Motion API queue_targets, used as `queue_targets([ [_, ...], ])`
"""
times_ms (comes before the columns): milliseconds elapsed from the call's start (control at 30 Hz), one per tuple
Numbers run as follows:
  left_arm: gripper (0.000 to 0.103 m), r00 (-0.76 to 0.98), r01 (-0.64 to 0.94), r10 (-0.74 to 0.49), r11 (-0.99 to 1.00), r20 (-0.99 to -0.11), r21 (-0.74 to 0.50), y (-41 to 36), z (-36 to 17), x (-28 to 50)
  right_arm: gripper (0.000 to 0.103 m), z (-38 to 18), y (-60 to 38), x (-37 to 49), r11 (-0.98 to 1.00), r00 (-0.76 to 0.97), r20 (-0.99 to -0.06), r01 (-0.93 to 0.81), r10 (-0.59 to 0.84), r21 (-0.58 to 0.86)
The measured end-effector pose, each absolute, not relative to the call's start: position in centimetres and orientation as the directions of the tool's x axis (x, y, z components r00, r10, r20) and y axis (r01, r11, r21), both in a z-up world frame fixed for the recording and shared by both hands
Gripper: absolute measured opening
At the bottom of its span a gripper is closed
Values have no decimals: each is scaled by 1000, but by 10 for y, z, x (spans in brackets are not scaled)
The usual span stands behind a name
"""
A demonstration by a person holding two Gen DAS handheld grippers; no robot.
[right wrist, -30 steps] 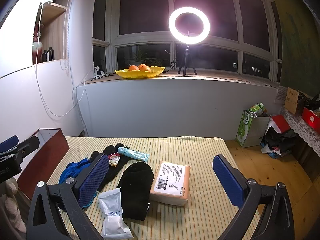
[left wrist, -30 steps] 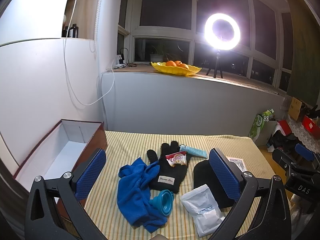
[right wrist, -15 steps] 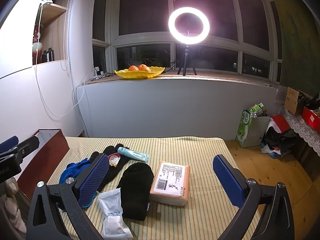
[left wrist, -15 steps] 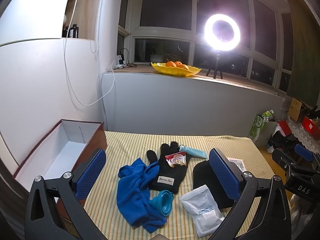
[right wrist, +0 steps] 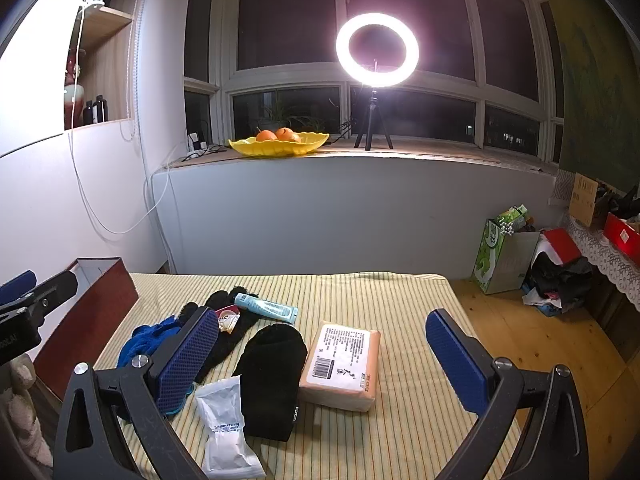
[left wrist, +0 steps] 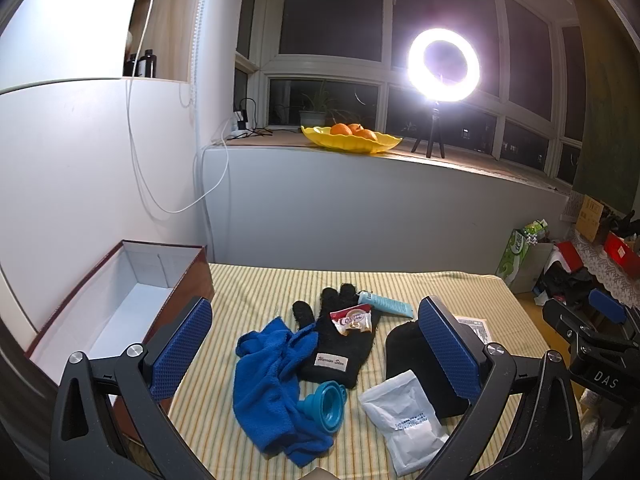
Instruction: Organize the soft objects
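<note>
A crumpled blue towel (left wrist: pixel 272 380) lies on the striped table (left wrist: pixel 260 284), beside a black glove (left wrist: pixel 340 340) with a snack packet (left wrist: pixel 354 318) on it. A black beanie (right wrist: pixel 276 372) lies right of the glove, next to a tan tissue pack (right wrist: pixel 344 364). A white pouch (left wrist: pixel 404 412), a teal folding funnel (left wrist: pixel 326 404) and a light blue tube (right wrist: pixel 266 307) lie among them. My left gripper (left wrist: pixel 316 352) is open above the towel and glove, holding nothing. My right gripper (right wrist: pixel 324 360) is open above the beanie and tissue pack, also holding nothing.
An open brown box (left wrist: pixel 132 300) with a white inside stands at the table's left edge. A ring light (right wrist: pixel 377 50) and a yellow fruit bowl (right wrist: pixel 278 145) sit on the window ledge behind. Bags and clutter (right wrist: pixel 532 256) stand on the wooden floor at the right.
</note>
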State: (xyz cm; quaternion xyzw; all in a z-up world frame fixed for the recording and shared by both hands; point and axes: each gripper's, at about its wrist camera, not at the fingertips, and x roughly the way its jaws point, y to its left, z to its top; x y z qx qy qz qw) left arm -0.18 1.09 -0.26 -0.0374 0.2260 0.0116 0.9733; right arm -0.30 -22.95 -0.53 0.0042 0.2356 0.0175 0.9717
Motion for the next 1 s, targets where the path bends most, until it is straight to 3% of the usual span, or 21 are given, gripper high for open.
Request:
queue_targets([
  [633,103,893,-46,11,997,-451,-67,14,-6,-1,102,-12,-233,1,999,878,-477,-30,37,23],
  [1000,103,855,-134,76,988,-513,-76,56,-28,-7,102,-29,-245,6,995,851,-516,-84,100,55],
])
